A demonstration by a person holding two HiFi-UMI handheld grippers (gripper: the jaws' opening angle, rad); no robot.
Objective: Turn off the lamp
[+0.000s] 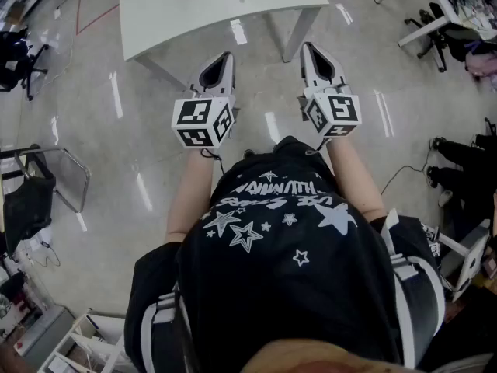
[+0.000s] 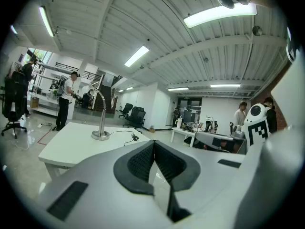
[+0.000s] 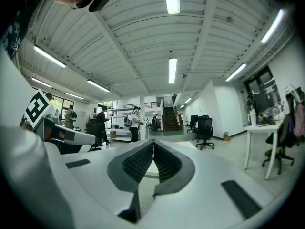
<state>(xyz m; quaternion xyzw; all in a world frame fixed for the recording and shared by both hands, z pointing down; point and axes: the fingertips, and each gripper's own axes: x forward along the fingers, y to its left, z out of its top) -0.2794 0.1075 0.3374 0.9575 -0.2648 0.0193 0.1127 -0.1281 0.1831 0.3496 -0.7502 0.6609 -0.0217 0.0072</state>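
**Nothing done yet, whole task left**

Left gripper (image 2: pixel 153 143) and right gripper (image 3: pixel 153 143) are both pinched closed with nothing between the pads, held level short of the table (image 1: pixel 155 22). The lamp (image 2: pixel 100 126) stands on it at 10 o'clock from the left jaws, well apart. Lit or not: can't tell. Approach and switch-off both remain, by my read.
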